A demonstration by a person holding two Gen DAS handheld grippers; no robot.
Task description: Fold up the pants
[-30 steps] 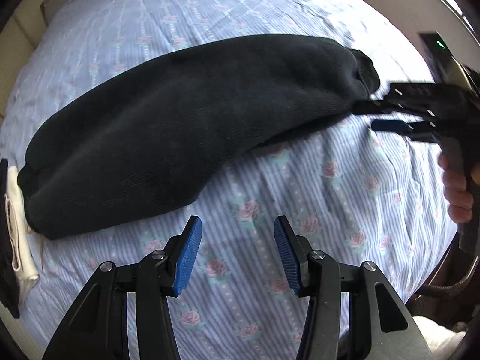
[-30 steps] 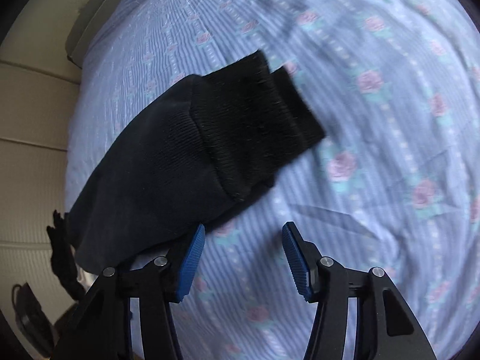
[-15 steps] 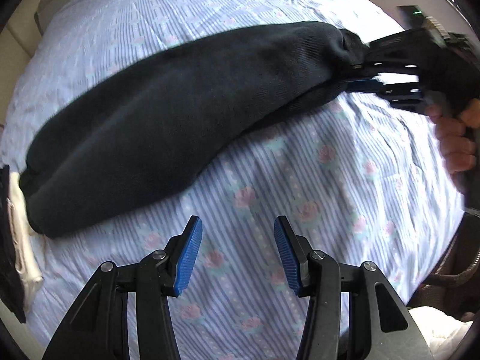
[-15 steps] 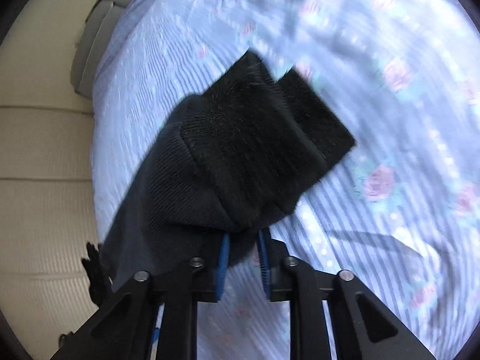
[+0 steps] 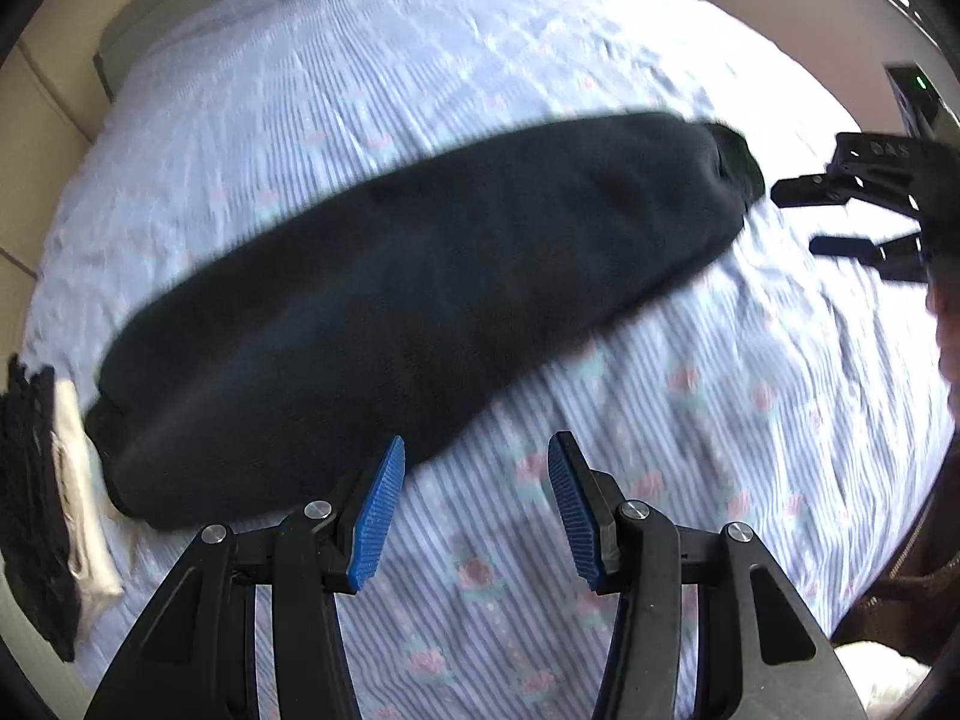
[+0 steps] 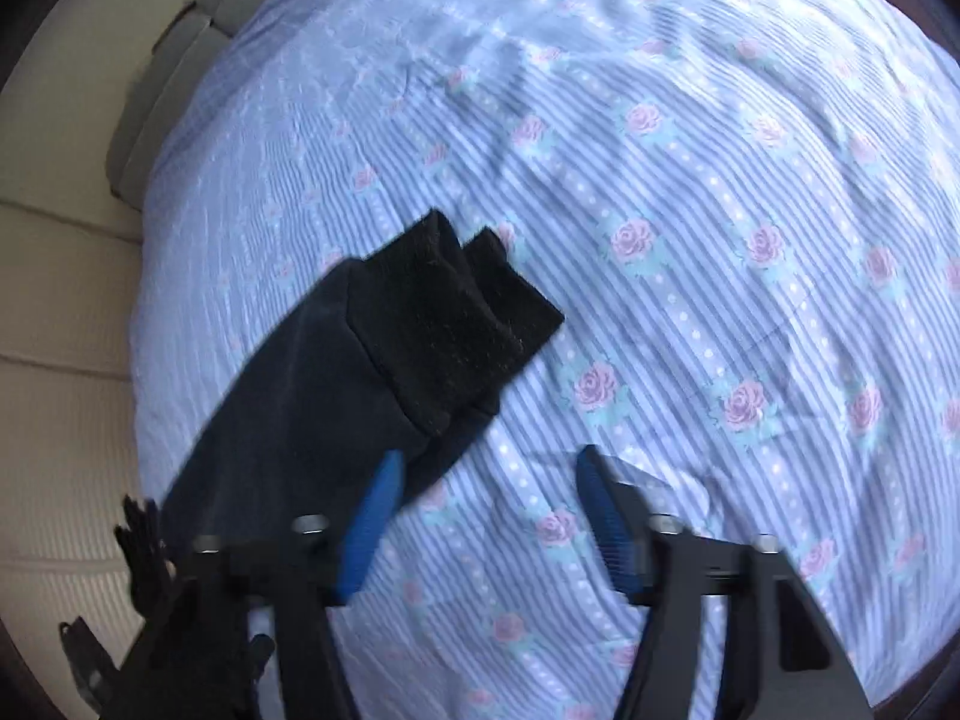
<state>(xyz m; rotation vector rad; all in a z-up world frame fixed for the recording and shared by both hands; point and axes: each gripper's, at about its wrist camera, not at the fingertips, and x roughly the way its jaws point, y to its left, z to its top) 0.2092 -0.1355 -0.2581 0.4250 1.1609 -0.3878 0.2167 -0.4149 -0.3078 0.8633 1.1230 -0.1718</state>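
Note:
Black pants [image 5: 420, 312] lie folded lengthwise on the flowered bed sheet, stretched from lower left to upper right. Their ribbed cuffs [image 6: 456, 318] lie stacked at the right end. My left gripper [image 5: 474, 504] is open and empty, just in front of the pants' near edge. My right gripper [image 6: 486, 516] is open and empty, just off the cuffs; its left finger is next to the leg fabric. It also shows in the left wrist view [image 5: 840, 216], apart from the cuff end.
The blue striped sheet with pink roses [image 5: 690, 420] covers the bed. A pile of dark and cream clothing [image 5: 54, 492] lies at the left edge. A beige headboard [image 6: 60, 312] and a grey pillow [image 6: 180, 60] lie beyond.
My right gripper had shut on the cuffs and lifted them half a second ago; now it has opened, let them go and drawn back. The pants lie flatter. My left gripper stayed open.

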